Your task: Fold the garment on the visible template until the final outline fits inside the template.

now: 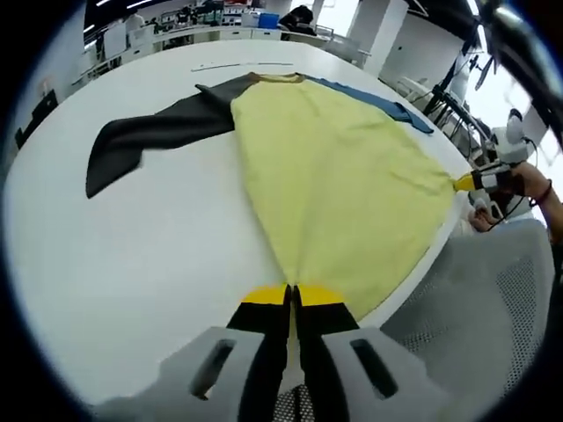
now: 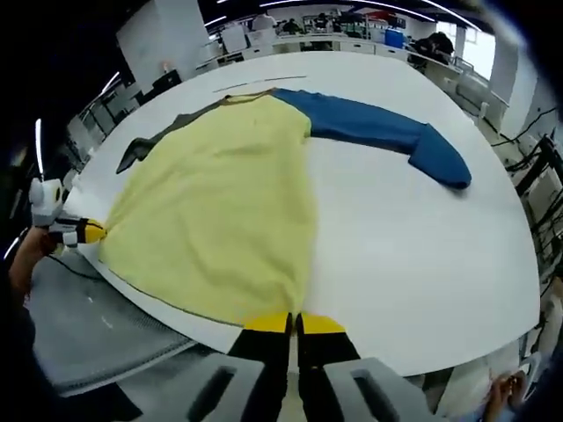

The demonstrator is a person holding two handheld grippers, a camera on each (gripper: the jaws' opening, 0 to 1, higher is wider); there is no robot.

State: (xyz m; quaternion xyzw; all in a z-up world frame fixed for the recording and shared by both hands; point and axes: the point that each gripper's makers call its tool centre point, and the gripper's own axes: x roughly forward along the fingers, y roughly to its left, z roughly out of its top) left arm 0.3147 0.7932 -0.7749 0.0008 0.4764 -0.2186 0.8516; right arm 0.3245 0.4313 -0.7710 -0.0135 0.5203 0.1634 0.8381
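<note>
A: Where the yellow body (image 1: 339, 176) of the garment meets the near edge of the white table (image 1: 158, 255), how do the grippers stand?

B: In the left gripper view the left gripper (image 1: 292, 294) has its jaws pressed together on one bottom corner of the hem, right at the table's edge. In the right gripper view the right gripper (image 2: 295, 323) is likewise closed on the other bottom corner, also at the near edge.

A: And the sleeves?

B: The dark grey sleeve (image 1: 149, 136) lies flat out toward one side of the table, the blue sleeve (image 2: 387, 132) toward the other side. The collar points to the far edge.

A: How much room around it?

B: Bare tabletop runs wide beside each sleeve and between the sleeves and the near edge. A thin line marking (image 2: 259, 83) sits on the table just beyond the collar. A grey mesh chair (image 1: 479, 308) stands close against the near edge, below the hem.

A: Does each gripper show to the other?

B: Yes, each appears at the opposite hem corner, held by a hand (image 1: 528, 180).
</note>
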